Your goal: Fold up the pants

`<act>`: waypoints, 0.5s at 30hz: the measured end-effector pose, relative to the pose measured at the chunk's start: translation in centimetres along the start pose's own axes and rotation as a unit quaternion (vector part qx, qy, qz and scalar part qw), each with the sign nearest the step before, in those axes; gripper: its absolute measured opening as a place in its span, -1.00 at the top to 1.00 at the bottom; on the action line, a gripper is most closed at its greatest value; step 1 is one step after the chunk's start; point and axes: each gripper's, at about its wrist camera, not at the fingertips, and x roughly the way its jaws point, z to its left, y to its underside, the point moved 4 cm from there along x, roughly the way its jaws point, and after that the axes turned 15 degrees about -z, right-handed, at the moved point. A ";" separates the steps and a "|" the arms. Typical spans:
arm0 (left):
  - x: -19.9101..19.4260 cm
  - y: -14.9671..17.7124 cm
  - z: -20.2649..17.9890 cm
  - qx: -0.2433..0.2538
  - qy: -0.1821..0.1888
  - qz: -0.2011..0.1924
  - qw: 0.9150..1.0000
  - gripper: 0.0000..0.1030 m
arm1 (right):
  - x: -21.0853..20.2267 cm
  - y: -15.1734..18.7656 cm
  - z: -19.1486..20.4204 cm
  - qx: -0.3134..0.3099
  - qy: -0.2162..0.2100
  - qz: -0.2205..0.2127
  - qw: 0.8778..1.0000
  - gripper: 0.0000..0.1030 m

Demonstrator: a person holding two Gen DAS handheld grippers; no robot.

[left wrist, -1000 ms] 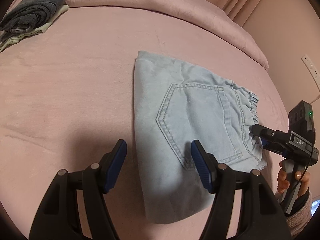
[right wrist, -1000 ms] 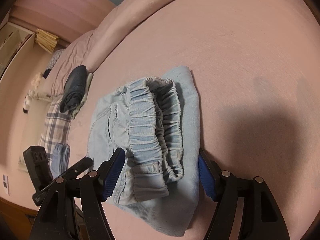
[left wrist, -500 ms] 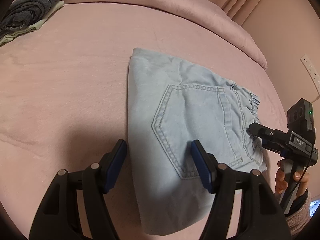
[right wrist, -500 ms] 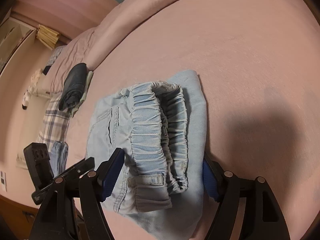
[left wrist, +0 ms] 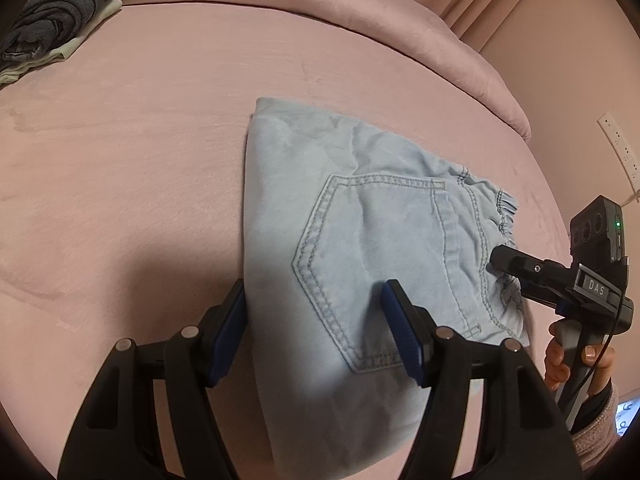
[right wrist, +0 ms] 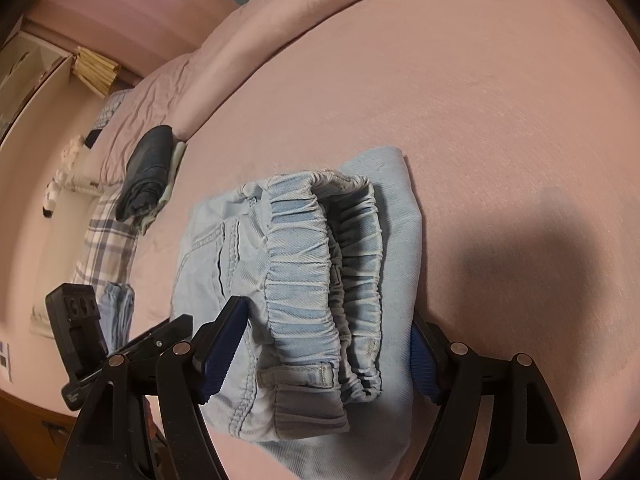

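Pants (left wrist: pixel 360 240) lie folded between both downward-tilted grippers, right gripper (right wrist: pixel 328 344) opening.

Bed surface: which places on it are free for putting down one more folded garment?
The pink blanket is bare between the folded jeans and the dark folded clothes at the far corner. Another wide bare patch lies beyond the jeans' elastic waistband in the right wrist view. It is crowded at the near edge, around the left gripper and right gripper.
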 end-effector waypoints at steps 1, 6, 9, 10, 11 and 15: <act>0.0 0.0 0.0 0.000 0.000 0.000 1.000 -0.29 | 0.0 0.0 0.1 -0.001 0.000 0.000 1.000 -0.50; 0.1 -0.2 -0.2 0.000 0.000 0.000 1.000 -0.32 | 0.1 -0.1 0.2 -0.002 0.000 0.000 1.000 -0.51; 0.2 -0.2 -0.2 0.000 0.000 0.000 1.000 -0.33 | 0.1 -0.1 0.3 -0.002 0.001 0.000 1.000 -0.51; 0.2 -0.2 -0.2 0.001 0.000 0.000 1.000 -0.34 | 0.2 -0.1 0.3 -0.002 0.001 0.000 1.000 -0.51; 0.2 -0.2 -0.2 0.000 0.000 0.000 1.000 -0.35 | 0.2 -0.1 0.3 -0.003 0.001 0.000 1.000 -0.51; 0.2 -0.2 -0.3 0.001 0.000 0.000 1.000 -0.38 | 0.4 -0.2 0.4 -0.005 0.000 0.001 1.000 -0.56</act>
